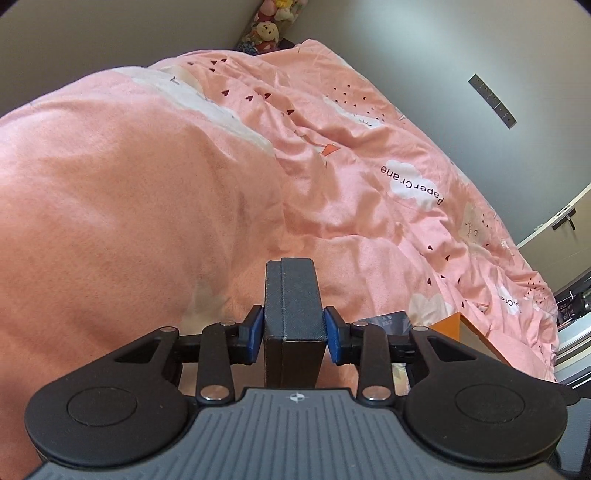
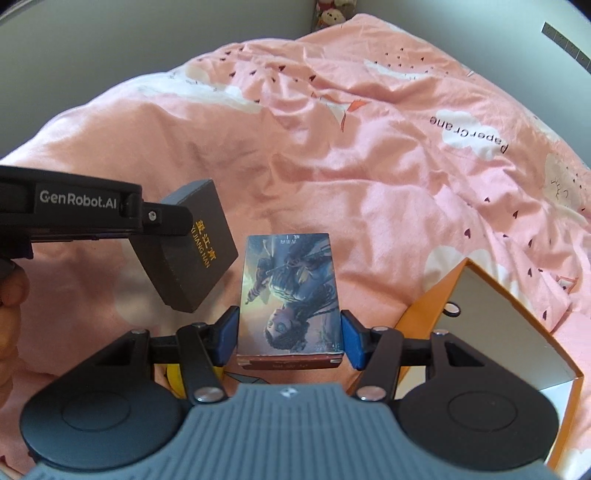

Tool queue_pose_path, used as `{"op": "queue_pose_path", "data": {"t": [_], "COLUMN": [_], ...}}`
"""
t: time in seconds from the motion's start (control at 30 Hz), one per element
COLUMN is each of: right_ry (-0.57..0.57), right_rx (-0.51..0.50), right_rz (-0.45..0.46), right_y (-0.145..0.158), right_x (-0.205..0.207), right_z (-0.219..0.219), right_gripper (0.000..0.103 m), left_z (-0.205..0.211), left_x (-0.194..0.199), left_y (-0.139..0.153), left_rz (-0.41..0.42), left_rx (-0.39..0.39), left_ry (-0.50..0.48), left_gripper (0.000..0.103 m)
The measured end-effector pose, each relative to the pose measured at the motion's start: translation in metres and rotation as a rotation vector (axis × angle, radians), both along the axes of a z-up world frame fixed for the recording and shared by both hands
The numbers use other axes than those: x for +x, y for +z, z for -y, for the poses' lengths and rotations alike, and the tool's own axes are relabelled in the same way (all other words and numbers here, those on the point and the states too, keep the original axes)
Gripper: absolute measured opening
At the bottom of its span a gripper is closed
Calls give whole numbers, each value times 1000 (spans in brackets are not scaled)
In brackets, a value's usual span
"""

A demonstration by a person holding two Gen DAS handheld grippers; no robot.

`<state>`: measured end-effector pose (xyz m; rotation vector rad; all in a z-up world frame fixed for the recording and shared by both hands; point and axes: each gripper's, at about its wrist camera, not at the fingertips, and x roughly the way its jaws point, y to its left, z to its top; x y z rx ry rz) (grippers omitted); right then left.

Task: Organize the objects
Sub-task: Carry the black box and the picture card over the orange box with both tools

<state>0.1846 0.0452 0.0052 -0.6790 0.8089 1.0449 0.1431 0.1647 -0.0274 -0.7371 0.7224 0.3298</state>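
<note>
Nearest, in the right wrist view: right gripper (image 2: pixel 290 338) clamping a rectangular card pack with a blue illustrated face (image 2: pixel 290 291), blue pads pressing both long sides, jaws standing about halfway apart, pack held clear above the bedding. Just left of it and slightly farther: left gripper (image 2: pixel 166 221) reaching in from the left edge, carrying a dark grey rectangular box with gold lettering (image 2: pixel 197 245), tilted, one corner hanging down toward the pack without touching it. In the left wrist view, same left gripper (image 1: pixel 294 330) squeezing that dark box (image 1: pixel 293 302) by its narrow sides, jaws fairly close together, box standing on edge between the pads.

To the near right: an open orange cardboard box with a pale grey inside (image 2: pixel 495 314), resting on the bed, looking nearly empty apart from a small ring-shaped item on its inner wall. Farther out: a rumpled pink printed duvet (image 2: pixel 369 166) stretching to the grey wall, with plush toys (image 2: pixel 332 14) piled in the far corner.

Judging the step: both items picked up, carrying toward the orange box apparently under way. Next move calling for swinging each right, over the open box, lowering one at a time, then parting the jaws.
</note>
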Motion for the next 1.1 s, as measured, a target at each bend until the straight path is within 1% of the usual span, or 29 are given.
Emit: {"op": "queue_pose_path", "data": {"t": [0.1,0.2,0.37,0.5,0.67,0.77,0.87,1.0,1.07,1.1], "right_ry": [-13,-33,-88,-161,-273,-335,-385,-436,-457,-470], "right_rx": [41,78,112,121,121,124,118,110,106,100], "right_rz": [13,48,78,93,57,34,19,-24,-39,-42], "right_y": [15,30,48,53,48,42,34,20,13,9], "right_x": [-4,-8,-3,10,36,51,65,84,93,98], "right_z": [11,24,48,70,98,115,129,143,149,151], "right_gripper": [58,58,58,58,58,59,59,59,59,59], "left_z": [5,13,33,48,74,90,107,130,140,145], "left_x": [-4,-4,1,12,33,50,64,84,98,104], "left_y": [13,26,42,51,59,56,52,45,37,33], "left_rz": [31,65,106,129,156,151,149,145,123,110], "left_rx": [14,26,22,-1,-27,-66,-83,-72,-82,-72], "left_ry": [-13,-35,-102,-174,-269,-320,-364,-428,-470,-486], "left_gripper": [39,39,39,39,39,39,39,39,39,39]}}
